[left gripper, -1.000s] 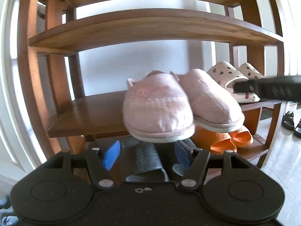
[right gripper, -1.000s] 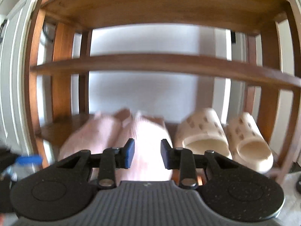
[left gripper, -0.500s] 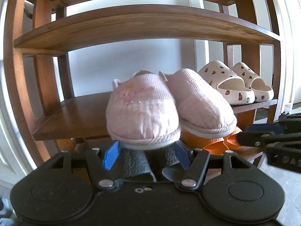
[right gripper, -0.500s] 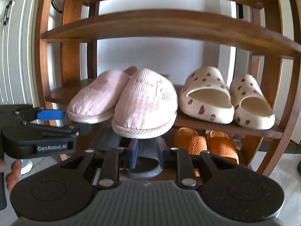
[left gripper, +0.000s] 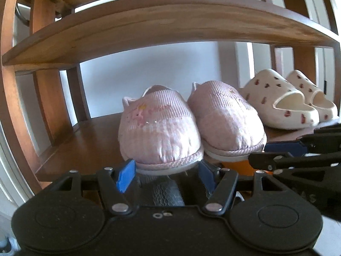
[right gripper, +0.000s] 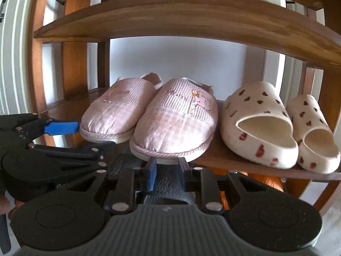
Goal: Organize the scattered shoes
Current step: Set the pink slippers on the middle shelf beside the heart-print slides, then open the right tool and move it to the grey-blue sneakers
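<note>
Two pink fabric slippers stand side by side, toes outward, on the middle wooden shelf (left gripper: 81, 149). In the left wrist view my left gripper (left gripper: 165, 175) is open wide, its blue pads flanking the toe of the left pink slipper (left gripper: 157, 132) just below the sole; I cannot tell whether they touch. The right wrist view shows my right gripper (right gripper: 167, 172) with only a narrow gap between its pads, nothing in it, directly under the toe of the right pink slipper (right gripper: 177, 123). The left gripper (right gripper: 93, 137) also shows there beside the left pink slipper (right gripper: 115, 111).
A pair of cream slides (right gripper: 255, 123) with dark red hearts stands to the right on the same shelf (right gripper: 223, 160). Below lie a black textured slipper (right gripper: 168, 179) and orange slippers (right gripper: 270, 179). The upper shelf (left gripper: 170, 27) hangs low overhead. Wooden posts bound both sides.
Both grippers have closed in on the rack. The right one has dropped from shelf height to the right slipper's toe, and its pads stand closer together. The pink slippers overhang the shelf edge less.
</note>
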Available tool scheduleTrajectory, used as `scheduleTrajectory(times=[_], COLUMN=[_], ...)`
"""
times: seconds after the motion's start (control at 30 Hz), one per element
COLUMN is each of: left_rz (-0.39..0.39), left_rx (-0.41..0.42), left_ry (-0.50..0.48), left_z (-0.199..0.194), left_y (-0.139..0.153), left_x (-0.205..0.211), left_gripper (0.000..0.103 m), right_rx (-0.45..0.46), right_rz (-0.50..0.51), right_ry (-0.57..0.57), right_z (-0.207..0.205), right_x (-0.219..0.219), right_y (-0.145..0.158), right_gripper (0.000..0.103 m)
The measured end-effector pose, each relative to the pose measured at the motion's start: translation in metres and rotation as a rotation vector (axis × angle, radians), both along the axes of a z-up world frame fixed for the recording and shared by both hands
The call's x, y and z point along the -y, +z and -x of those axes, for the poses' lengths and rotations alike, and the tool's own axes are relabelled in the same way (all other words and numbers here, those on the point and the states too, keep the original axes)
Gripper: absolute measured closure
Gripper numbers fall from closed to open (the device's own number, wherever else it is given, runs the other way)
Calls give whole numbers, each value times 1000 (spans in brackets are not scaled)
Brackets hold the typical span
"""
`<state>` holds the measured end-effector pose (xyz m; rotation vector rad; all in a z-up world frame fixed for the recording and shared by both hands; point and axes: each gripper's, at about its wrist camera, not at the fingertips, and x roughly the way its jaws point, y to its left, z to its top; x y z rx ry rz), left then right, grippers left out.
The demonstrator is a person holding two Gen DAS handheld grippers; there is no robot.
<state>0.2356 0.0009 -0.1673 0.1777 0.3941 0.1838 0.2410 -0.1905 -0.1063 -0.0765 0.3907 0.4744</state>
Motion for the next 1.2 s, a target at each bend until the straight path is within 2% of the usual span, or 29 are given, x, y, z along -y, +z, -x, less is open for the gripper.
scheduleTrajectory(times=[0.13,0.23,0.37,0.47,0.53,0.6,0.73,0.83,0.97,1.1,1.2], left_rz=[22,-1,-58,-107,-130,-154,-175,-164,-92,-26,24], left_rx=[-6,-9,-47,-103,-149,-218,-304,-315,-288,-229,-197], left_ry=[14,-4,-19,12,39,98,216,318,474,566,601], left_z=[2,24,63,97,116,146,195,232,274,297,301], left_y=[-1,-10,-25,-41,-51,-63,-72,-69,-65,-68,-72], left_x=[-6,-11,-26,-47,-62,-88,-135,-170,-224,-261,-283], left_gripper=[38,38,38,38,38,38,38,38,38,38,38], right_rx=[-16,0,-22,-96,-129,-151,-187,-245,-356,-451,-445], right_rz=[-33,-53,-51,-27,10,47,132,197,231,209,202], right_ry=[-28,-26,15,86,136,186,329,453,548,582,582], right_z=[-15,-12,9,35,51,67,99,118,133,146,159], right_x=[-7,-10,-10,-17,-28,-41,-86,-137,-200,-253,-289], right_y=[2,4,-6,-26,-40,-52,-74,-87,-97,-99,-90], right_gripper=[77,77,76,76,69,52,50,50,50,50,50])
